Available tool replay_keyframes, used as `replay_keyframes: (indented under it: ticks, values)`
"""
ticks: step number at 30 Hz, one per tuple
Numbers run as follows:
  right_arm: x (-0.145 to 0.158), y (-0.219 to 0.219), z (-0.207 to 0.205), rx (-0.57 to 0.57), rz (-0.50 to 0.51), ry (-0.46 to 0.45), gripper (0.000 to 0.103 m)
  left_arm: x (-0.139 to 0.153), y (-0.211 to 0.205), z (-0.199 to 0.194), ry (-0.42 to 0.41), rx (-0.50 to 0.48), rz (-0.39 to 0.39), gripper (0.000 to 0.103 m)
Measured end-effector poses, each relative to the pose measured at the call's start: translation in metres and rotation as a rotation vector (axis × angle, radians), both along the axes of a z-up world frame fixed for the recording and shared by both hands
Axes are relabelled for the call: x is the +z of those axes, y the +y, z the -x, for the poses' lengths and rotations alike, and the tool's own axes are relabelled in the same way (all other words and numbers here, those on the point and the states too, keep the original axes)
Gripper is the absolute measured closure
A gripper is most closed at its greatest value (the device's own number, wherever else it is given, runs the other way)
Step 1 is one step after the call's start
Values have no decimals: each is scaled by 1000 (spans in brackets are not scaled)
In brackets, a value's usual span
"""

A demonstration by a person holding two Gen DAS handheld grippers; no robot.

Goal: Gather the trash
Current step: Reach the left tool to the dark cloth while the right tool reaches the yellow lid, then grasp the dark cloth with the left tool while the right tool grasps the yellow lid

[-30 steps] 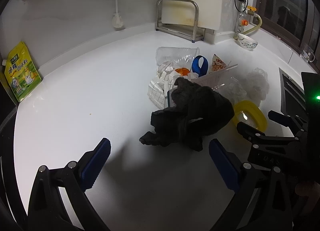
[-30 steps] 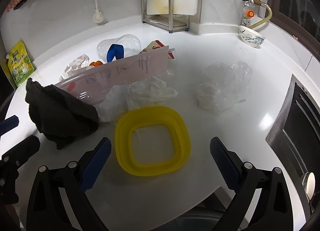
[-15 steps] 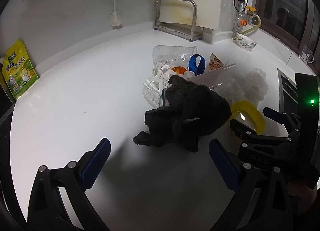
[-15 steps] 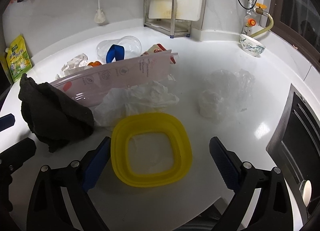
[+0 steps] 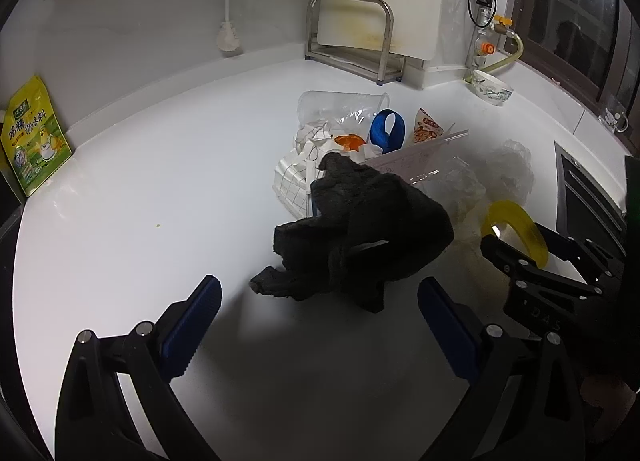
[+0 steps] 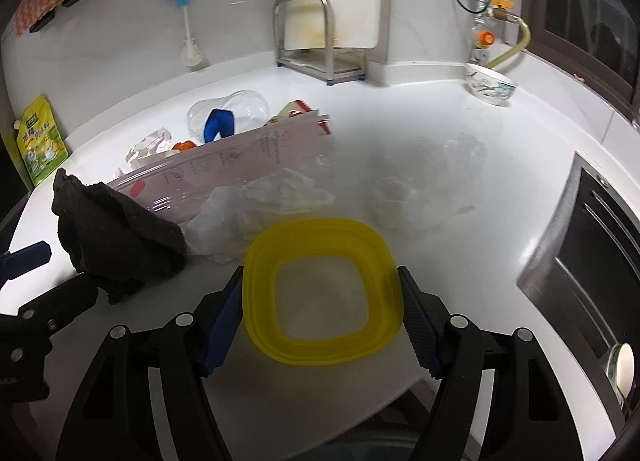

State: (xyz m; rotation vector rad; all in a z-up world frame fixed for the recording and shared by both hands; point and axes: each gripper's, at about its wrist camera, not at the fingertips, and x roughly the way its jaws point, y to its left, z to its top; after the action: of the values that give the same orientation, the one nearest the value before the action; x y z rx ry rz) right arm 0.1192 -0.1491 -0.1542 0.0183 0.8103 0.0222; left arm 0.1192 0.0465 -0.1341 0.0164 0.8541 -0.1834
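A yellow square-rimmed container (image 6: 320,353) stands near the counter's front edge. My right gripper (image 6: 320,301) is closing on it, with the blue pads (image 6: 224,313) against its left and right sides. A heap of trash lies behind it: a pink-tinted zip bag (image 6: 224,165), crumpled white tissue (image 6: 264,201), a clear plastic cup (image 5: 340,109), orange peel (image 5: 348,141), a snack wrapper (image 5: 428,129) and clear plastic film (image 6: 424,189). A black cloth (image 5: 360,233) lies just ahead of my left gripper (image 5: 320,313), which is open and holds nothing.
A metal rack (image 6: 316,41) with a white board stands at the back wall. A patterned bowl (image 6: 490,83) sits under the gas tap. A yellow pouch (image 5: 32,137) leans at the far left. A dark stove (image 6: 600,261) edges the counter on the right.
The right gripper's jaws have narrowed from wide open to the sides of the yellow container, and the gripper has come closer to it. The left gripper has hardly moved.
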Motion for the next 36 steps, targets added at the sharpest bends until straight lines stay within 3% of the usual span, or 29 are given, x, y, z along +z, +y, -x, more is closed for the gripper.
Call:
replay_keyframes:
  ticks: [14, 18, 22, 24, 27, 30, 36]
  values:
    - [12, -23, 25, -76, -59, -14, 33, -7, -25, -16, -69, 21, -66, 6]
    - [13, -25, 28, -83, -61, -13, 33, -8, -26, -22, -82, 21, -54, 8]
    - [13, -24, 33, -85, -63, -8, 33, -7, -29, -21, -86, -2, -42, 30]
    - [13, -23, 36, -86, -64, -4, 33, -7, -30, -21, -79, -19, -31, 51]
    - [15, -22, 41, -88, -67, 2, 33, -5, -32, -20, -62, -36, -13, 69]
    - [16, -21, 47, -94, -78, 11, 33, -4, -33, -19, -47, -43, -8, 76]
    - [24, -19, 58, -89, -72, 24, 33, 4, -29, -10, -43, -39, -11, 79]
